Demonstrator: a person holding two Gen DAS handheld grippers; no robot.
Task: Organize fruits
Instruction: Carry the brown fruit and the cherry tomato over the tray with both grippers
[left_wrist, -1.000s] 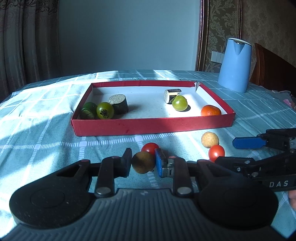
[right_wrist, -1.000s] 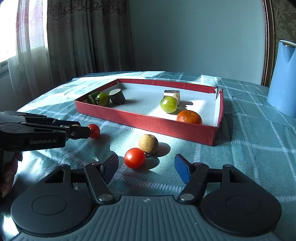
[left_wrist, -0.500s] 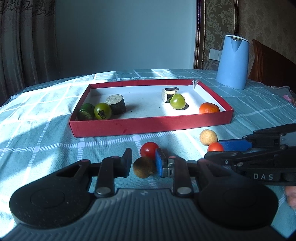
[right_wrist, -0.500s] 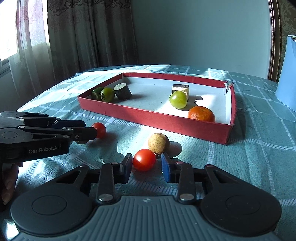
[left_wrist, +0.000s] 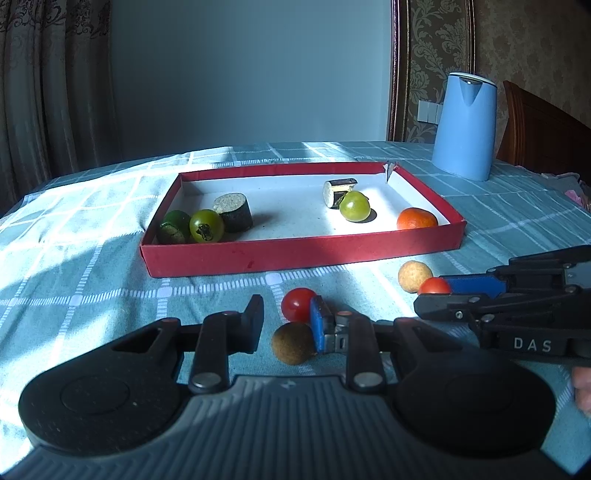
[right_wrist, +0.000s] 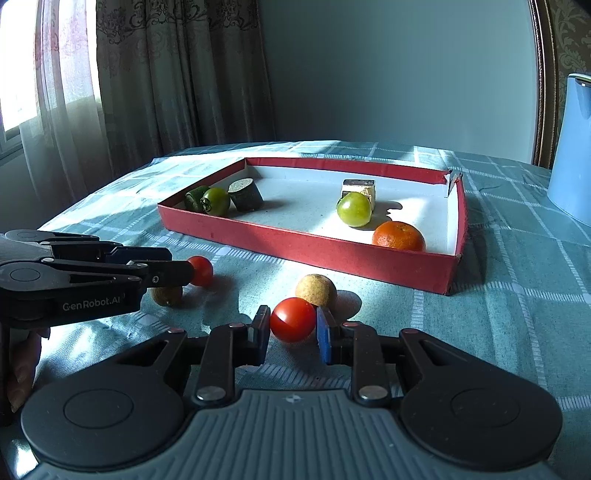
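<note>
A red tray holds green tomatoes, dark cut pieces and an orange. My left gripper is open; a brown round fruit lies on the cloth between its fingers, touching the right blue pad and apart from the left one. A red tomato sits just beyond it. My right gripper is shut on a second red tomato at cloth level. A tan round fruit sits right behind it.
A blue kettle stands at the back right of the checked tablecloth. A wooden chair is behind it. Curtains hang at the left.
My right gripper has closed from wide open onto the red tomato. My left gripper has loosened off the brown fruit, which now rests lower on the cloth.
</note>
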